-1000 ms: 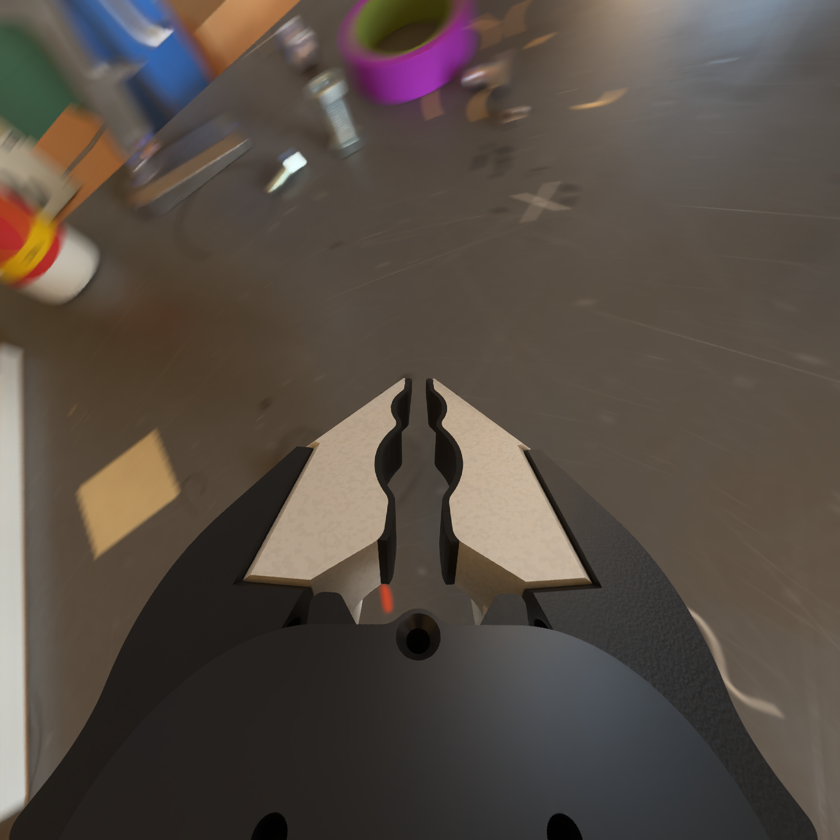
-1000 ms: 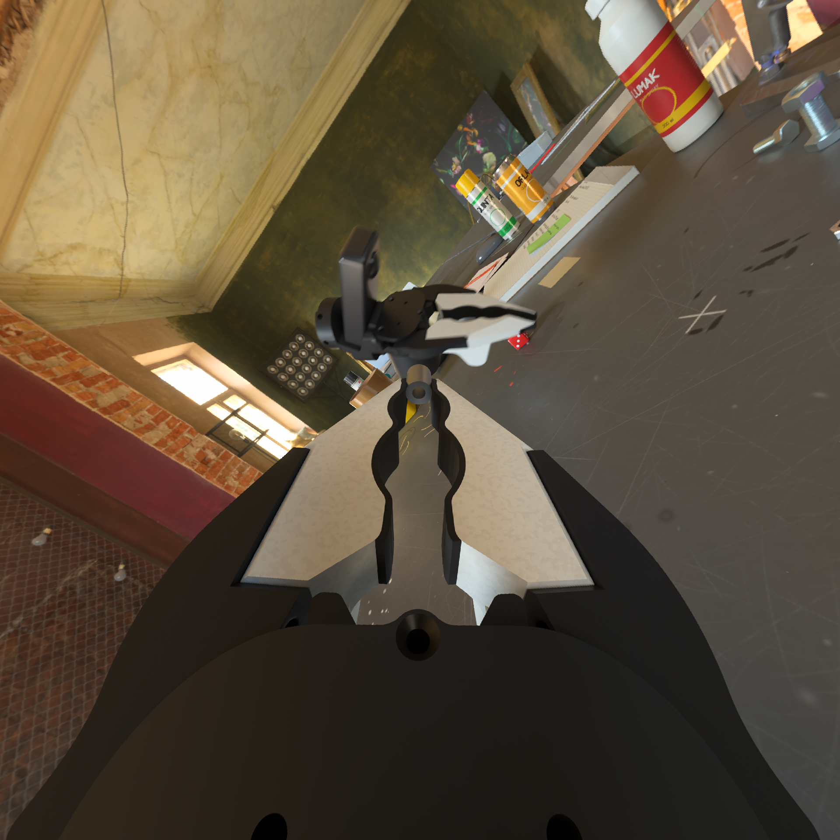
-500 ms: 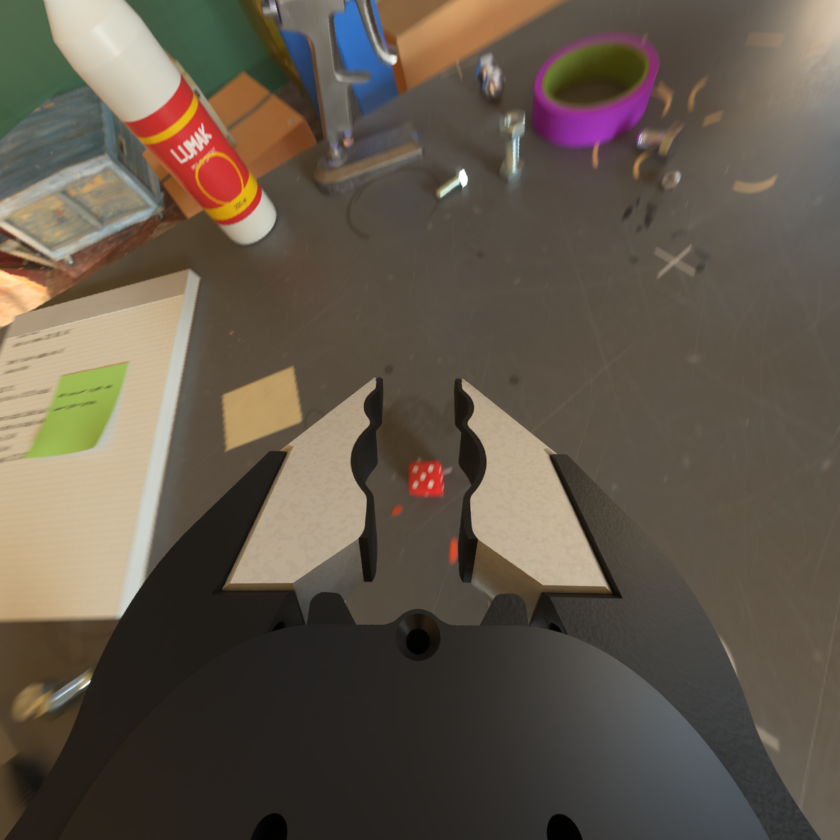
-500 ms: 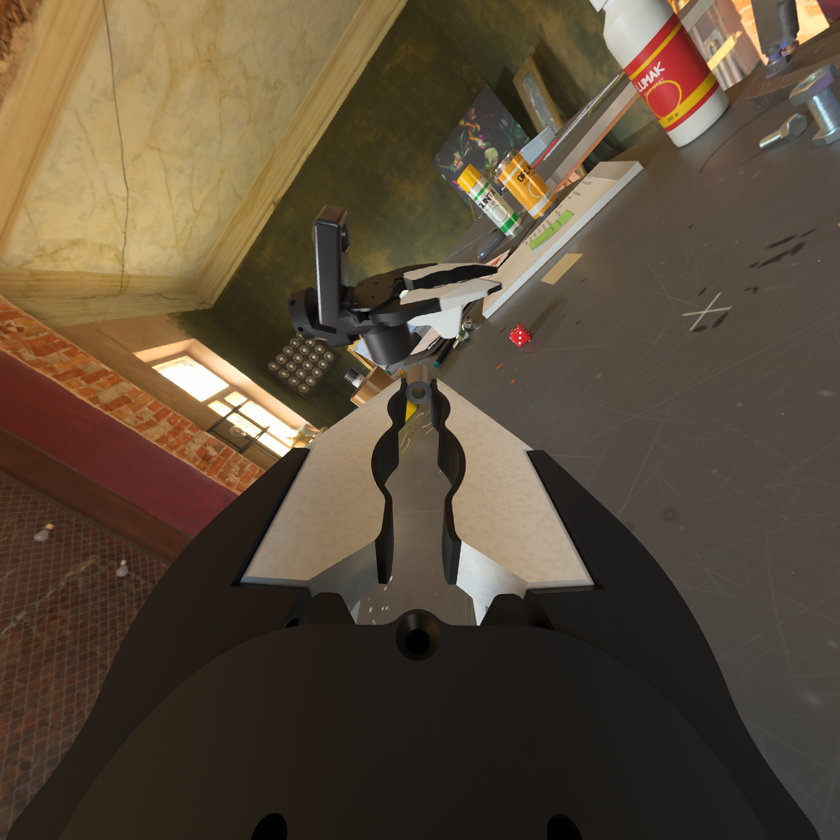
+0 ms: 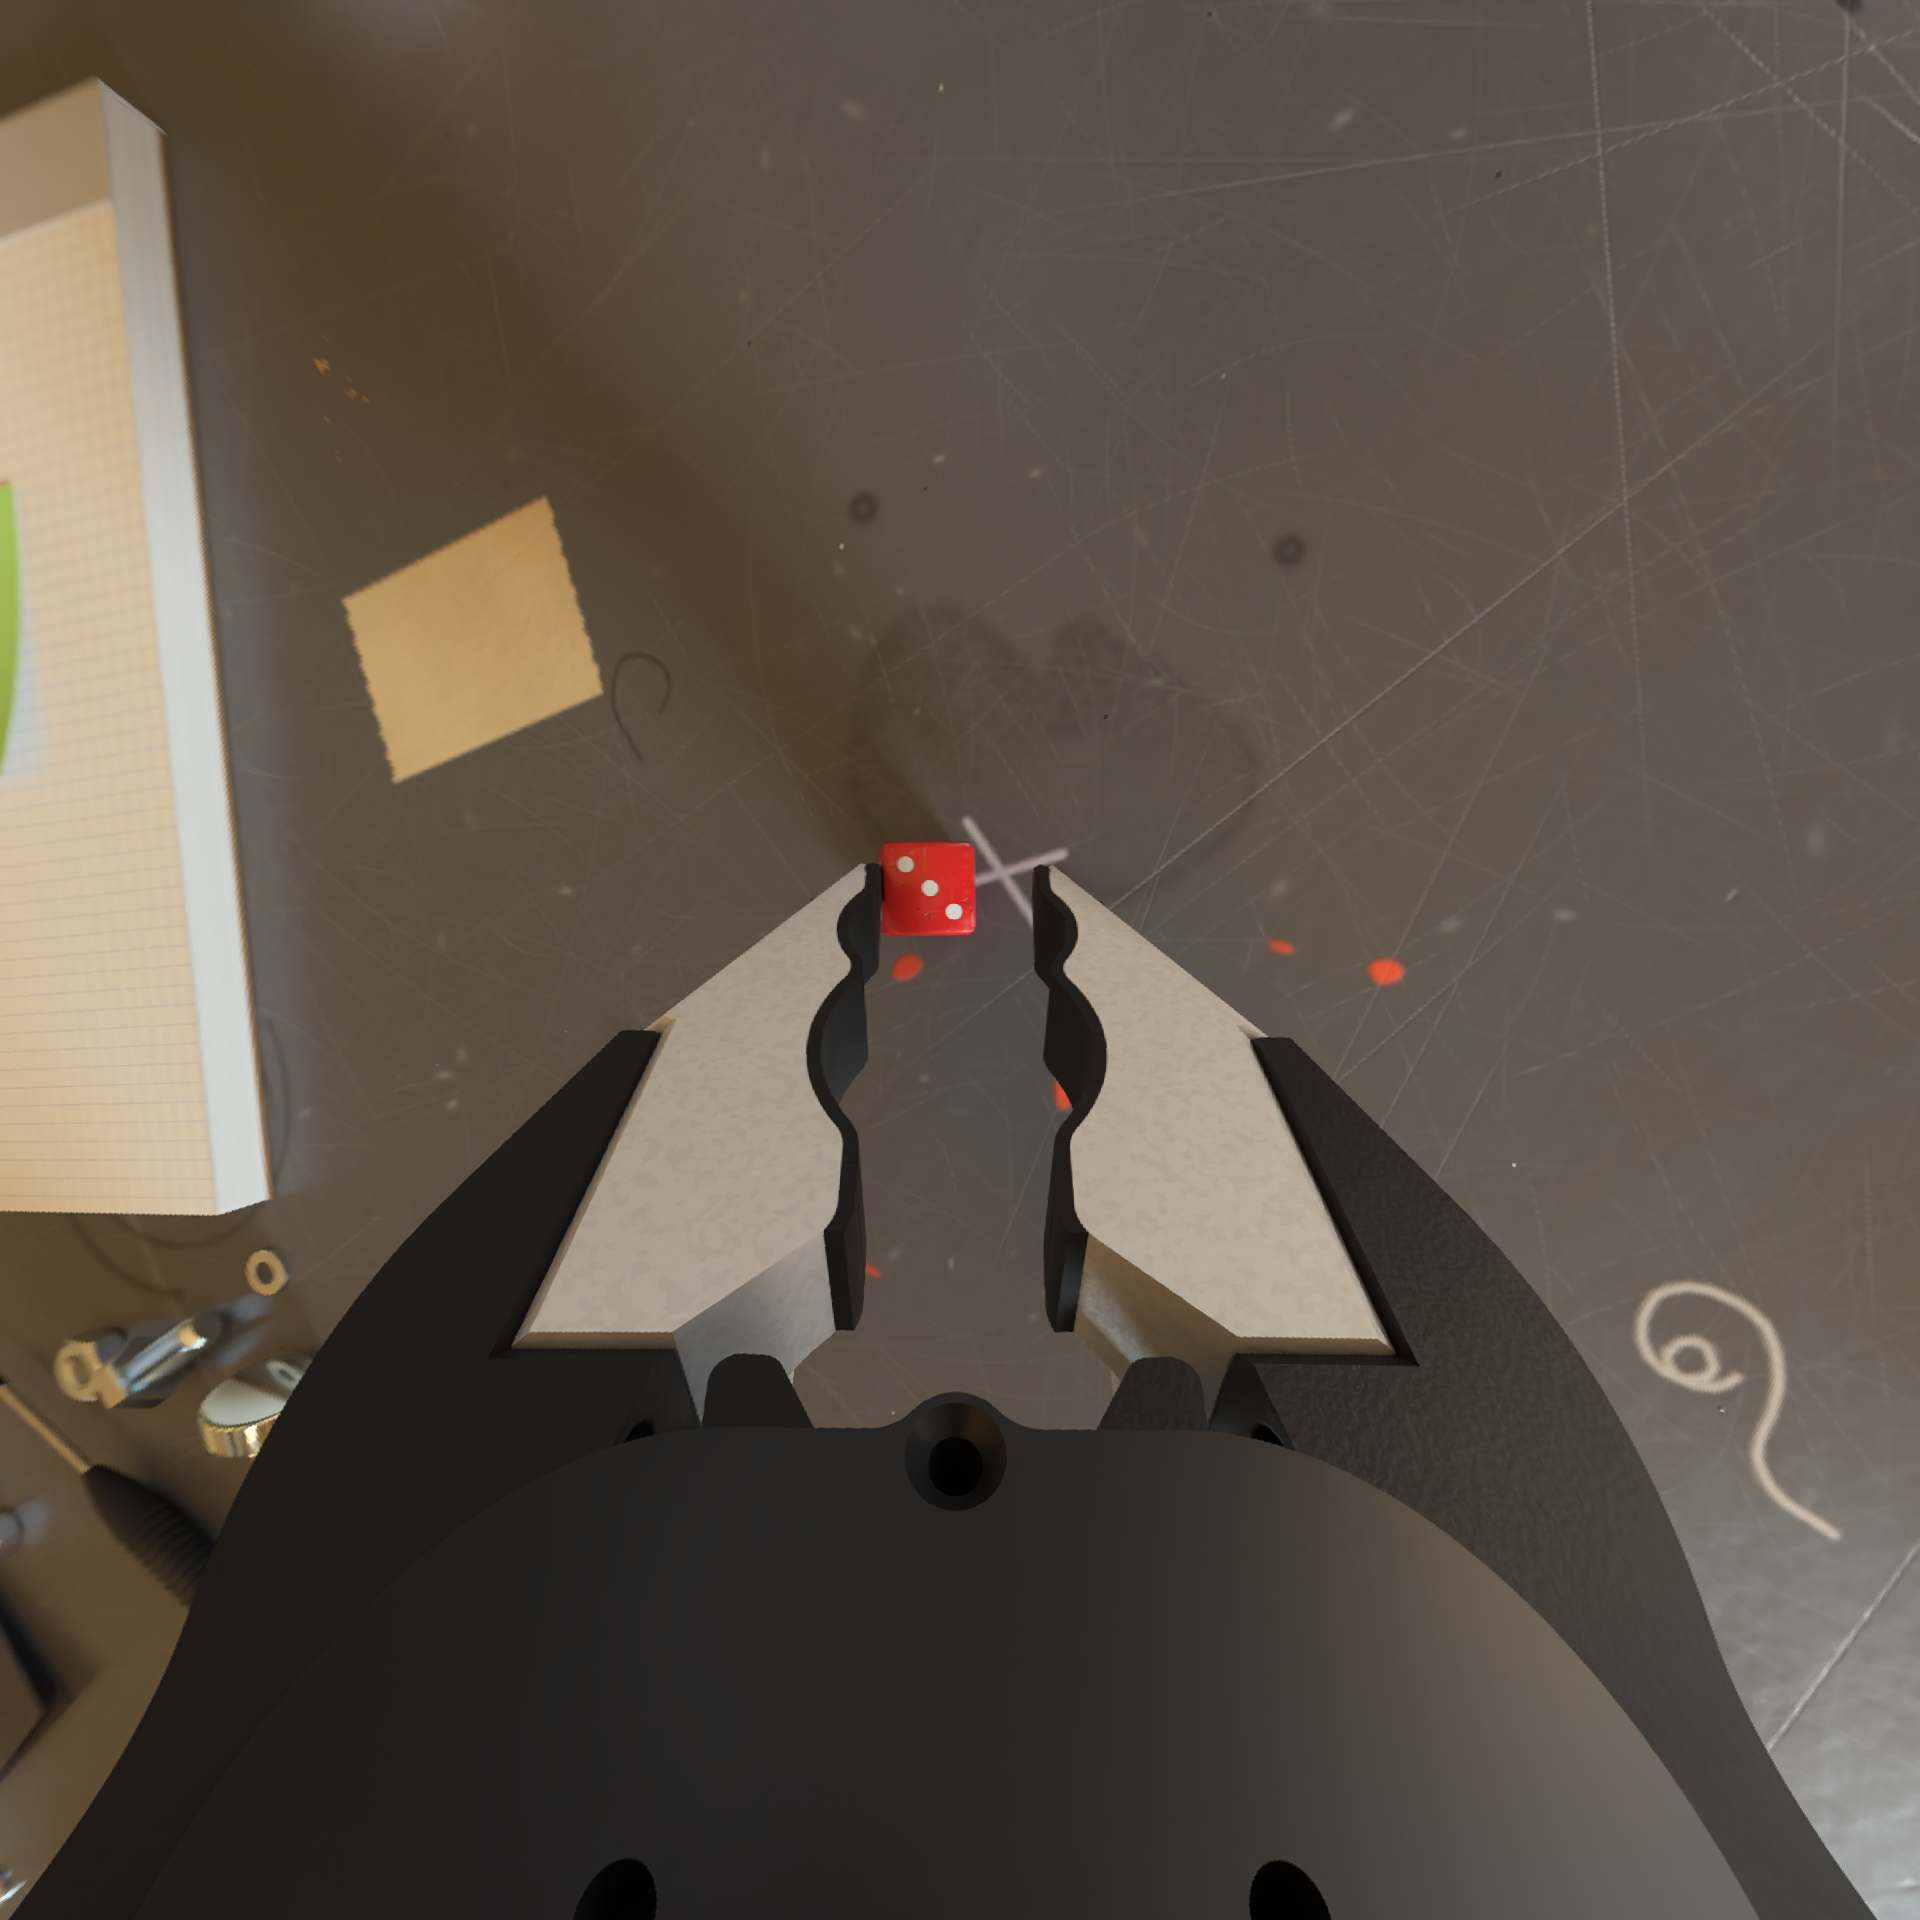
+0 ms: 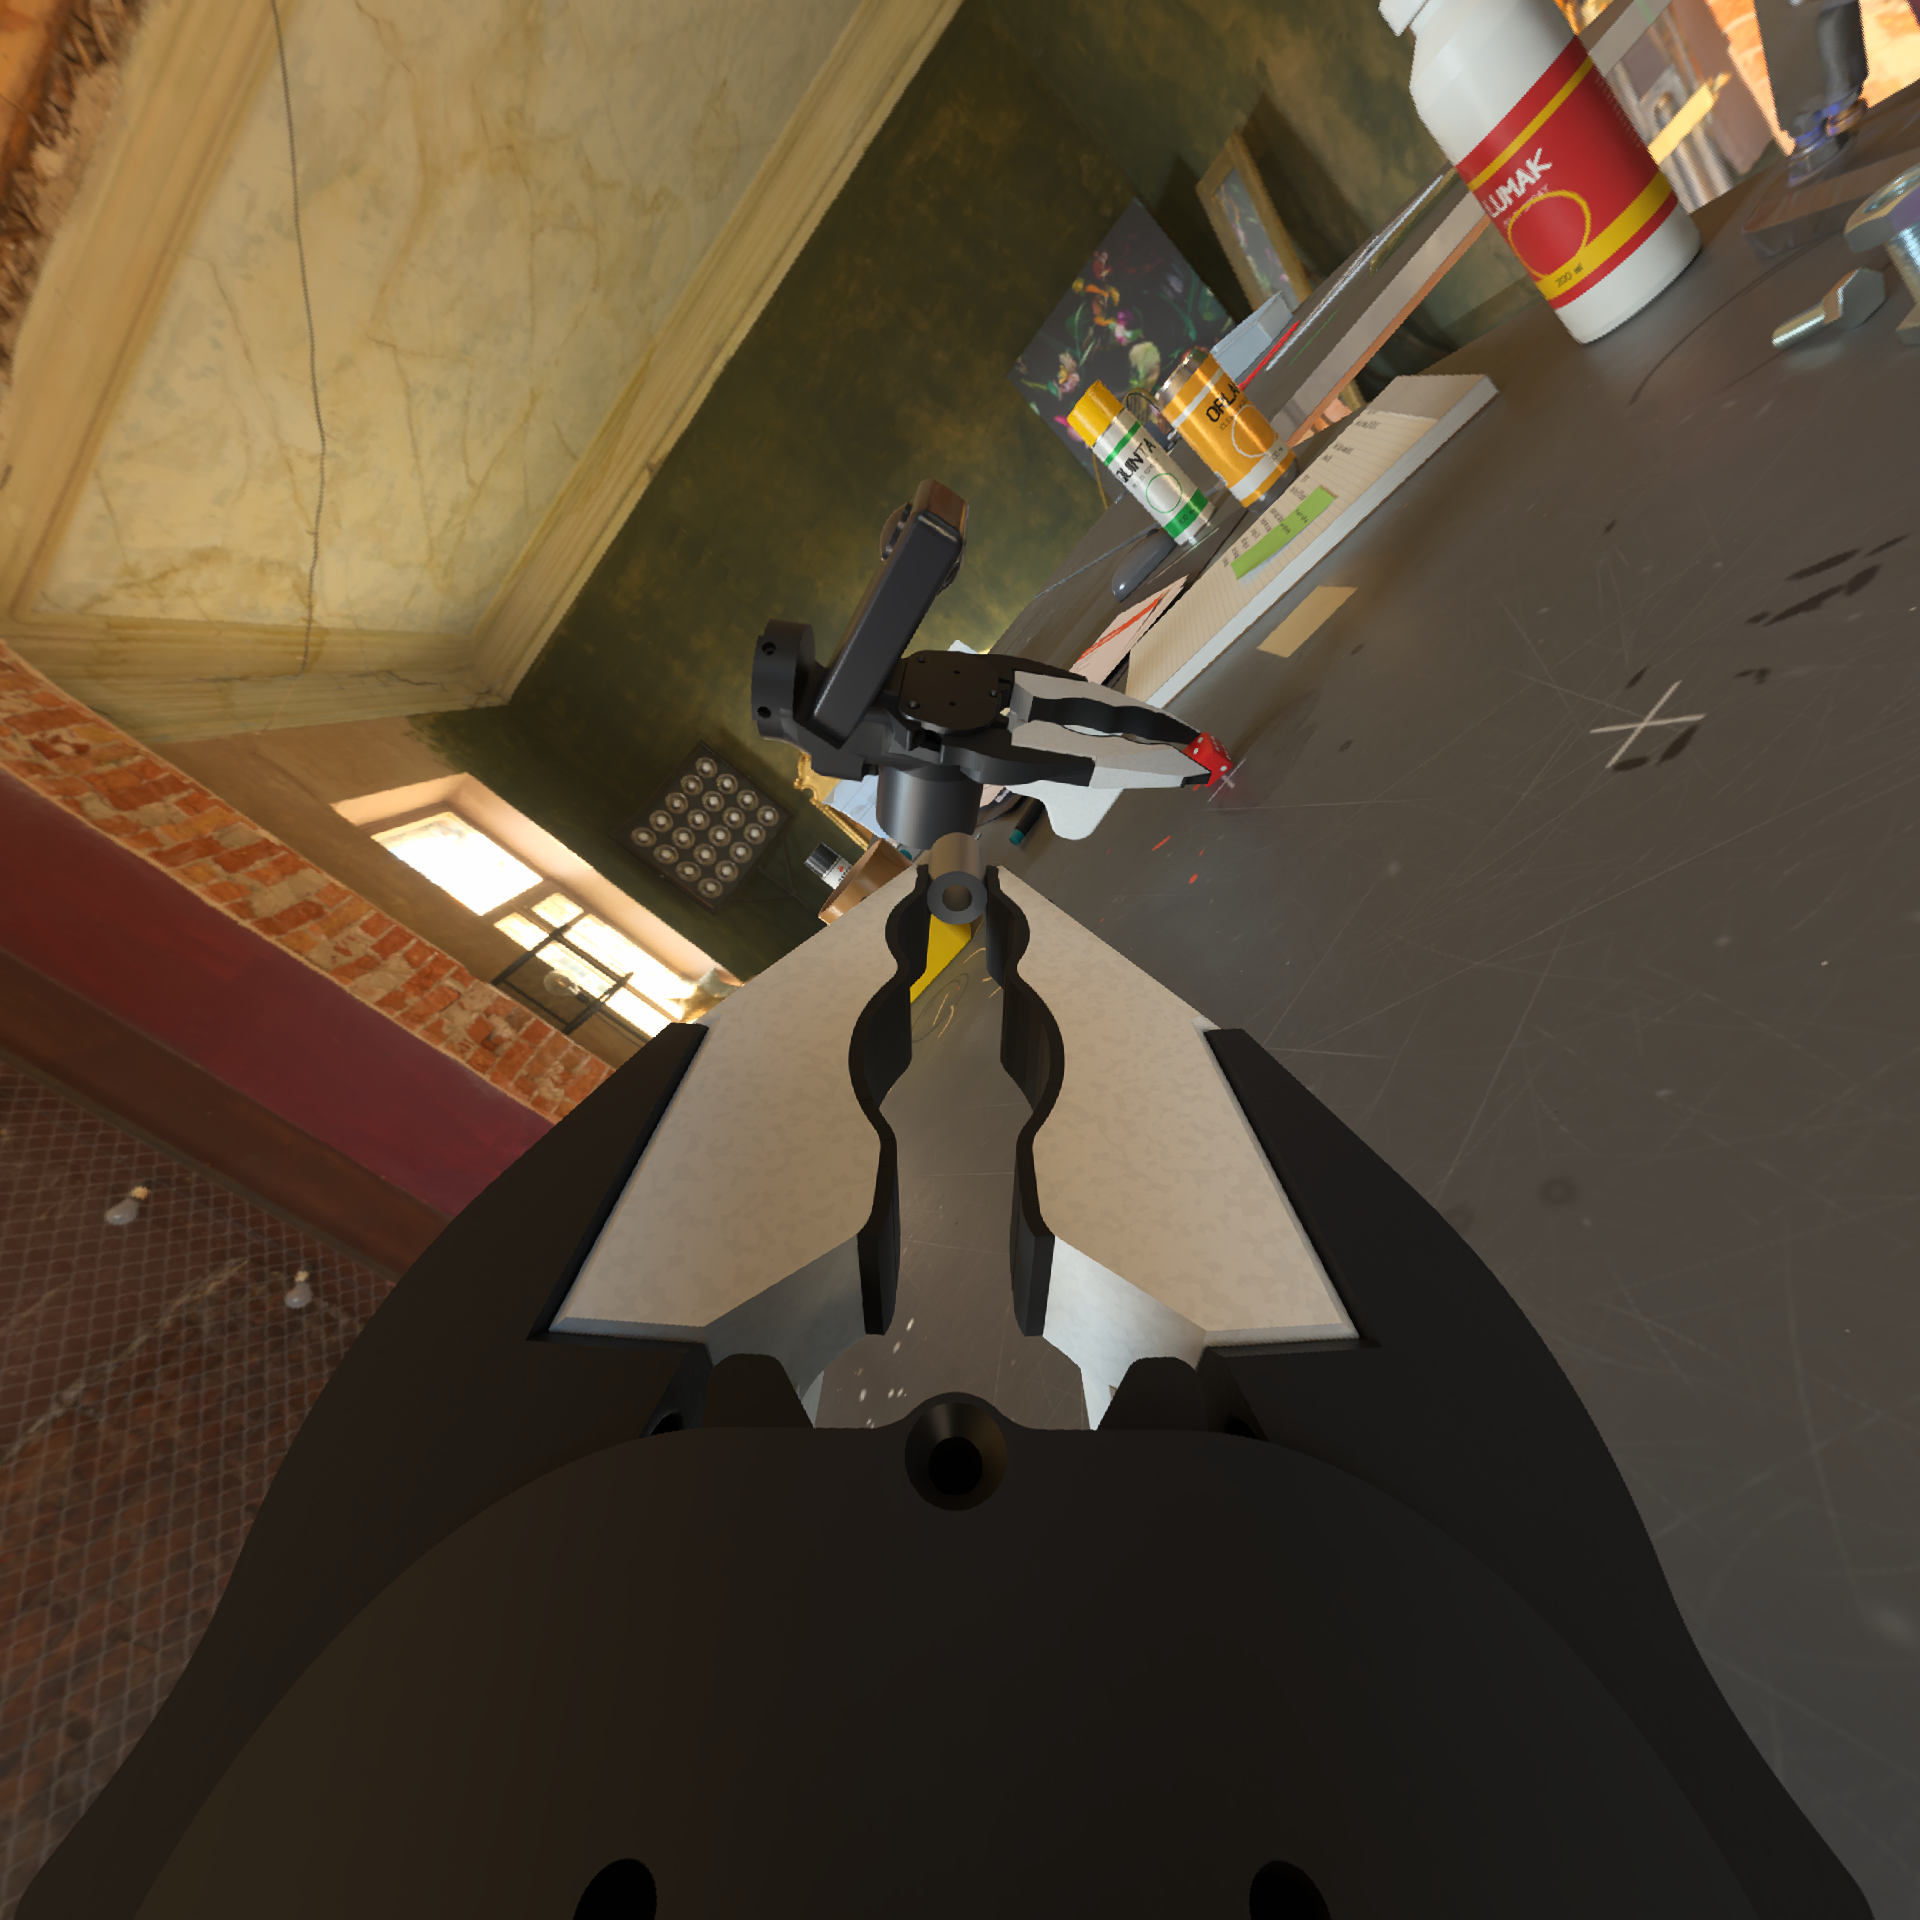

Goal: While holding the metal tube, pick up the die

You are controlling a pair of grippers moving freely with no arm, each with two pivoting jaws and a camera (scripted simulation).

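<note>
A small red die (image 5: 927,889) with white pips lies on the dark scratched table, next to a white X mark (image 5: 1023,868). My left gripper (image 5: 956,883) is open and points down at the table. The die sits between its fingertips, against the left one, with a gap to the right one. My right gripper (image 6: 956,906) is shut on a short grey metal tube (image 6: 954,857) at its fingertips, held above the table. The right wrist view also shows the left gripper (image 6: 1193,761) low over the table with the die (image 6: 1207,748) at its tips.
A thick notepad (image 5: 114,727) lies to the left, with a tan paper square (image 5: 473,639) beside it. Bolts and a washer (image 5: 156,1361) lie at lower left. A white bottle with a red label (image 6: 1558,197) and two cans (image 6: 1184,447) stand farther off.
My left gripper opened, then tilted down and moved in on the die, which now sits between its fingertips. My right gripper has kept still with the tube.
</note>
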